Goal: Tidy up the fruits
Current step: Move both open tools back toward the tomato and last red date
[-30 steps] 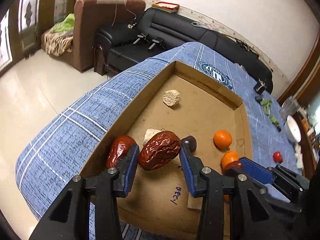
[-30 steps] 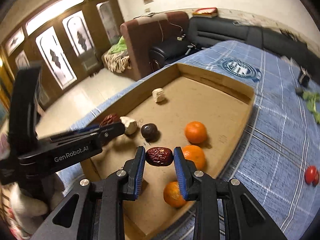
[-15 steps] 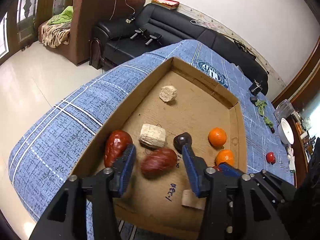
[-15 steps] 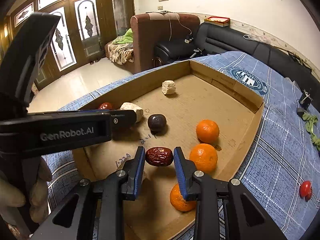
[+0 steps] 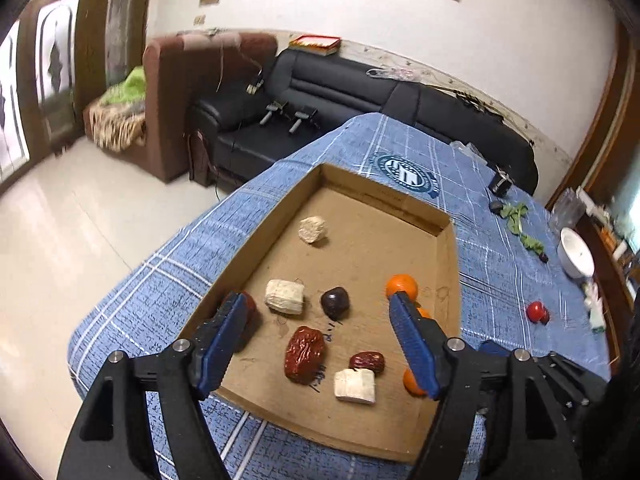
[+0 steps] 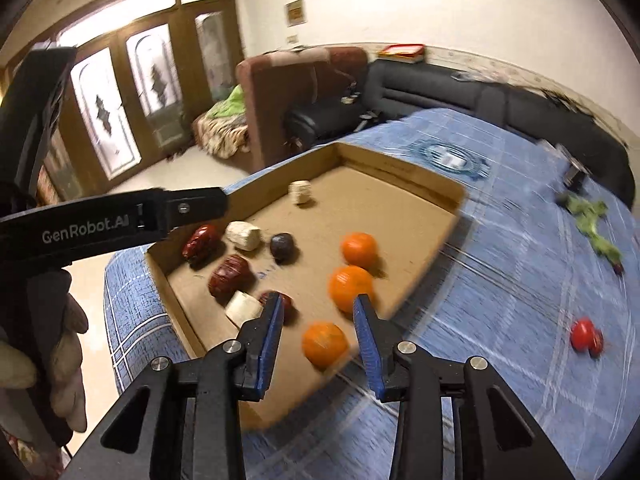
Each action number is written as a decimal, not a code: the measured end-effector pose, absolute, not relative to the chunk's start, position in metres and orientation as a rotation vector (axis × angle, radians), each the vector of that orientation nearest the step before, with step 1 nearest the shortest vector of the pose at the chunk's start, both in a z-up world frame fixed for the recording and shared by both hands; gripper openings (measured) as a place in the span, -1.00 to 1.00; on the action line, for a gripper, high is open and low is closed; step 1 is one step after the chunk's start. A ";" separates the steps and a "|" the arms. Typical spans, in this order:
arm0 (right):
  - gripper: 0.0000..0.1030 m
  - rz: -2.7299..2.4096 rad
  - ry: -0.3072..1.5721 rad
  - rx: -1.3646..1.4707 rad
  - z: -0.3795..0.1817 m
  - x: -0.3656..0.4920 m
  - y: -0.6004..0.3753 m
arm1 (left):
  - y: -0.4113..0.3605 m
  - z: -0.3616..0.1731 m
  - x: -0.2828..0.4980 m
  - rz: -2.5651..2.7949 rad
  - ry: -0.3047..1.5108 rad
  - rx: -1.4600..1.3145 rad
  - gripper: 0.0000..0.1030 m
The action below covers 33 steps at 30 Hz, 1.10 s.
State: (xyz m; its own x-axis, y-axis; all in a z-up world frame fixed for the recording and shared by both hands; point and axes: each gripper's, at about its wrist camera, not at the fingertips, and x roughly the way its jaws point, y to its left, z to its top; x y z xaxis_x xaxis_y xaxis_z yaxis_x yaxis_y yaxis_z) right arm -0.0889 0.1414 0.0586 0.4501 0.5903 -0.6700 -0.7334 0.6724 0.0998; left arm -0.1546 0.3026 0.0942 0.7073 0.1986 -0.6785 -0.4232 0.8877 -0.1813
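Observation:
A shallow cardboard tray (image 5: 450, 264) on the blue checked tablecloth holds the fruit. In the left wrist view a large red date (image 5: 304, 354) and a smaller red date (image 5: 367, 361) lie near the front, a third date (image 6: 200, 240) at the left wall, a dark plum (image 5: 335, 301) mid-tray, and oranges (image 5: 402, 285) at the right. My left gripper (image 5: 318, 320) is open and empty above the tray. My right gripper (image 6: 318, 316) is open and empty, raised over an orange (image 6: 324, 344) near the tray's front edge. The small date (image 6: 285, 300) lies beside its left finger.
Three pale foam-like blocks (image 5: 285, 297) (image 5: 313, 229) (image 5: 355, 385) lie in the tray. A small red fruit (image 5: 537, 312) sits on the cloth right of the tray, with green leaves (image 5: 518, 220) and a white bowl (image 5: 576, 254) beyond. A black sofa stands behind the table.
Both grippers opened and let go of their dates, which now lie on the tray floor. Both grippers pulled back and up from the tray.

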 end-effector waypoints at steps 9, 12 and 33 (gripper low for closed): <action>-0.20 0.698 0.775 -0.070 0.058 -0.082 0.069 | 0.246 0.111 -0.150 0.310 0.686 -0.182 0.42; -0.20 0.678 0.764 -0.048 0.060 -0.083 0.052 | 0.231 0.114 -0.149 0.301 0.682 -0.143 0.42; -0.16 0.592 0.783 0.075 0.050 -0.062 -0.014 | 0.181 0.104 -0.122 0.239 0.738 -0.050 0.43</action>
